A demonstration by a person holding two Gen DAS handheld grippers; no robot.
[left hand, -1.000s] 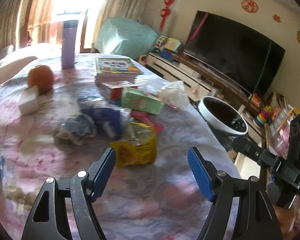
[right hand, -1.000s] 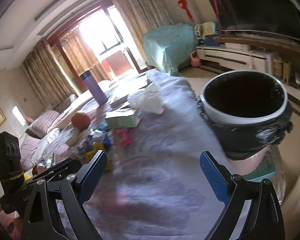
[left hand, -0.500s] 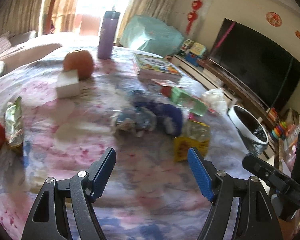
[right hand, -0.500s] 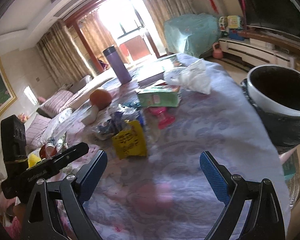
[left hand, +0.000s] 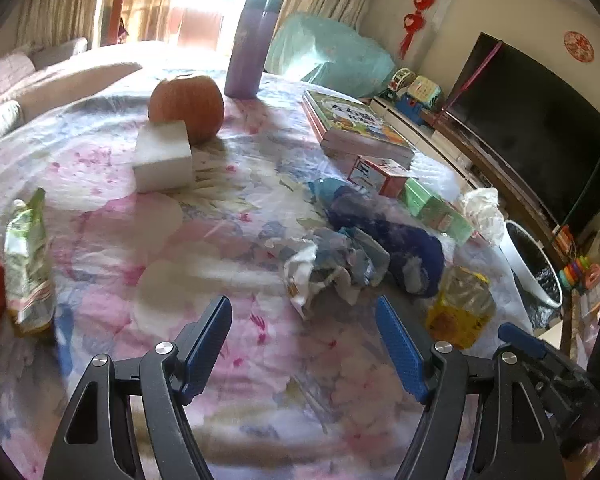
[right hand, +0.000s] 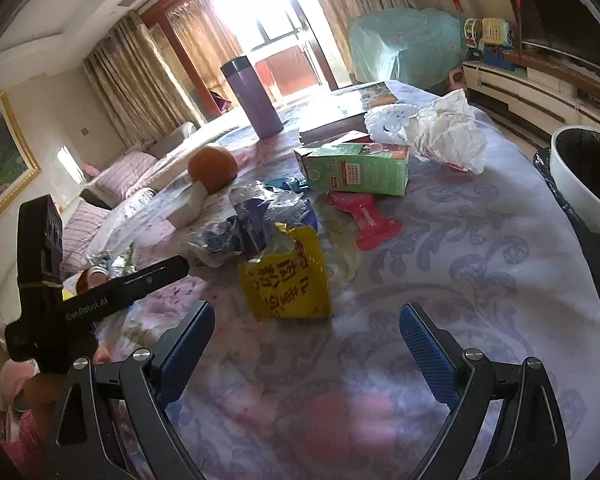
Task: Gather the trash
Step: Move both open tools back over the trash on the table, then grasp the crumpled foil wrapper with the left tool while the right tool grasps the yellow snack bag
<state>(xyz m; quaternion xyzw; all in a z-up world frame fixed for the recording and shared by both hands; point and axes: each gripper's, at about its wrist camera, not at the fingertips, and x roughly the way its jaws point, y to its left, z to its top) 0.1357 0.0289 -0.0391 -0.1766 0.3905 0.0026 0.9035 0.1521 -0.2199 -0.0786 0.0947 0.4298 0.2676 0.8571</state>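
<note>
Where bin loomed, yellow wrapper (right hand: 286,276) now, seemingly nearer.

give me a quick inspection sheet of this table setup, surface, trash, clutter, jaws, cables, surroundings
surface: table under a floral cloth, littered at its middle.
job's things: yellow snack bag, crumpled blue-and-clear wrappers, green carton, white crumpled paper, green wrapper; bin with black liner beside the table's edge.
clutter: orange, white block touching it, purple bottle, books, pink bone-shaped toy.
grippers: left gripper and right gripper both with jaws open, empty, above the cloth.
cables: nothing seen.
surroundings: television, curtained window, sofa.
</note>
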